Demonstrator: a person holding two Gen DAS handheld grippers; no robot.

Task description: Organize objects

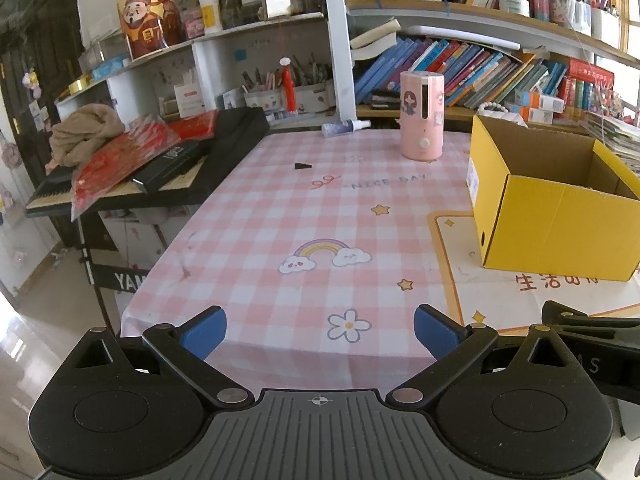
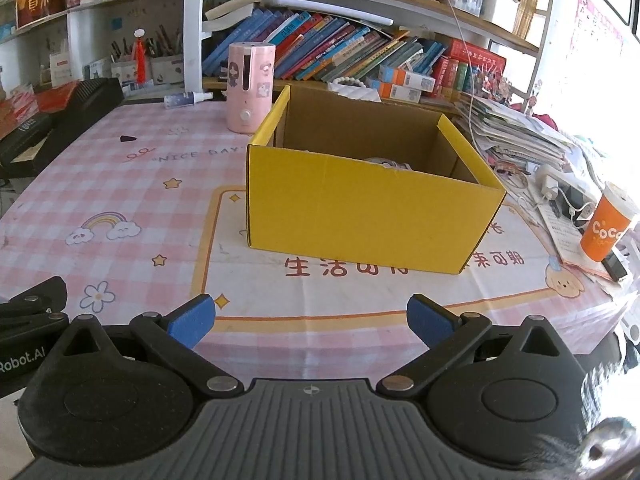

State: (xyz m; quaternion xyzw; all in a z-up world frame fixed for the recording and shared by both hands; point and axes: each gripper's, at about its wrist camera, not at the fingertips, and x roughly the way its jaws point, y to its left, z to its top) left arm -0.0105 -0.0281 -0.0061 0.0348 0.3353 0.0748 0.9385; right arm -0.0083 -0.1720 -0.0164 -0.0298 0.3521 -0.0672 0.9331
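Both my grippers hang at the near edge of the bench (image 1: 256,216), at the bottom of each frame. My left gripper (image 1: 320,330) has its jaws spread wide with nothing between the blue pads; my right gripper (image 2: 311,320) stands the same, wide and empty.

The yellow box (image 2: 360,212) sits open-topped in the centre of the right wrist view and at the right edge of the left wrist view. Something pale lies low inside it, but I can't make out what.

Left loose on the cloth, the pink humidifier (image 1: 422,114) stands upright in the upper middle of the left view, just beside the box's far left corner. I judge it a smooth plastic cylinder, stiff but slippery, possibly holding water, so top-heavy. I'd take it across the body below the middle, keep it upright, and squeeze firmly without jerking.

The spray bottle (image 1: 346,125) lies on its side at the far edge of the bench, upper centre. It looks light and round, so it may roll; I'd close across its barrel, not the nozzle end.

The small black wedge (image 1: 303,165) lies flat, well apart from the rest, left of the humidifier. It is thin and low, so I'd come down steeply and pinch its edges.
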